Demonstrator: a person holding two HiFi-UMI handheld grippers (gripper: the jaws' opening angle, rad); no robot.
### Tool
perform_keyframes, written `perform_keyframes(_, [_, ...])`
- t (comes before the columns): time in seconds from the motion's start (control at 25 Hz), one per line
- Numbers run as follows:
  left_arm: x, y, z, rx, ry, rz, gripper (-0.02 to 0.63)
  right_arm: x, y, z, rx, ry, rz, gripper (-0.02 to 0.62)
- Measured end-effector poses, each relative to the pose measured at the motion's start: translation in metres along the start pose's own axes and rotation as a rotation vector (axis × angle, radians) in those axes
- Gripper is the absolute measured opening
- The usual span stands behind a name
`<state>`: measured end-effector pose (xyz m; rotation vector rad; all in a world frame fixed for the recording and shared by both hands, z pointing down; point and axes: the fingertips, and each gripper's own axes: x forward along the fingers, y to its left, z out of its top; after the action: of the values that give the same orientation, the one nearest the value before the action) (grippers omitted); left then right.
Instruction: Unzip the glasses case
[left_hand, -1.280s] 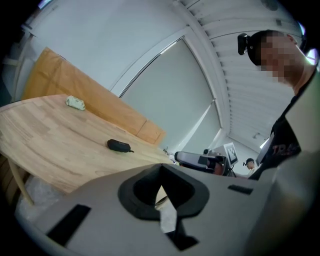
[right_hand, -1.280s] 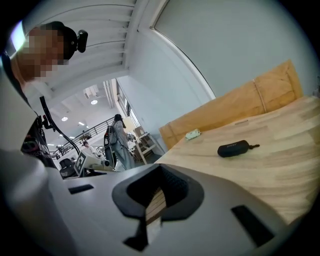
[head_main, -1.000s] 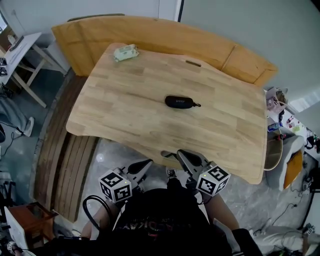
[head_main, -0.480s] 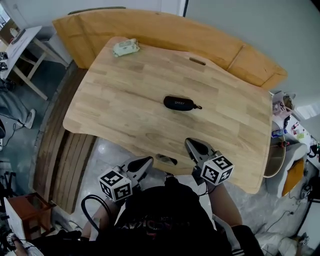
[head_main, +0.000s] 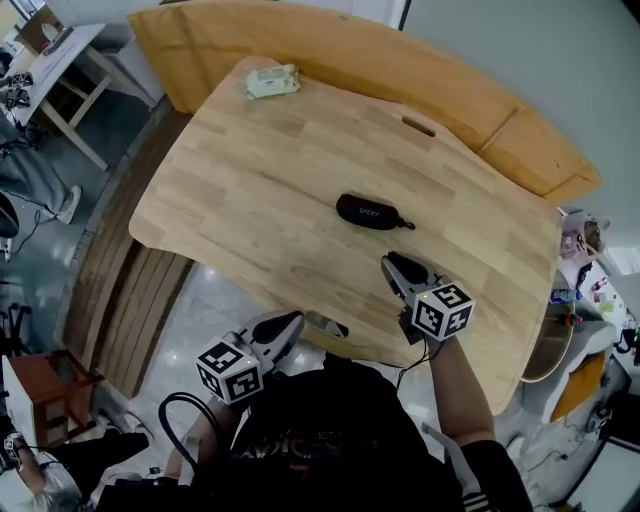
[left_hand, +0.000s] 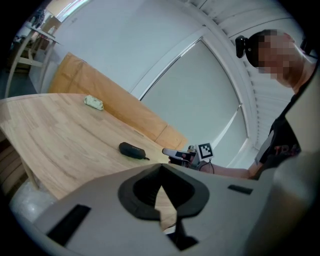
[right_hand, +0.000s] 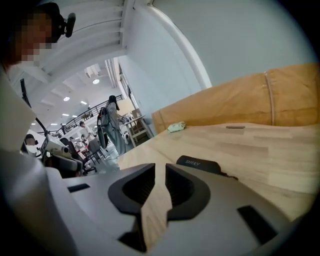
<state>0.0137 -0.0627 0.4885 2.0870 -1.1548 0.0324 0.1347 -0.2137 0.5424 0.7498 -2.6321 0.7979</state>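
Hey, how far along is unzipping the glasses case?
Nothing done yet: the glasses case lies closed and untouched on the table. In hand: the right hand-held gripper is near it, its jaws have just been opening, nothing between them; the left hand-held gripper is shut by the table's near edge. Left: grip the case, pull the zip pull.

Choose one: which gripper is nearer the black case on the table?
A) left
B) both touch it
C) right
C: the right gripper, its empty jaws just opened a little, is over the table near the case; the left gripper is at the near edge.
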Motion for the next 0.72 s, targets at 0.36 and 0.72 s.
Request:
perform_keyframes(0.36, [0.002,0.000,-0.003,-0.043,-0.019,0.082,0.011,0.045,-0.061,0.001,-0.195,0.198,0.014,0.157])
perform_keyframes(0.72, [0.001,0.000,-0.007,-0.066,-0.021,0.137,0.011,0.092,-0.099,-0.018,-0.539,0.461,0.031,0.256])
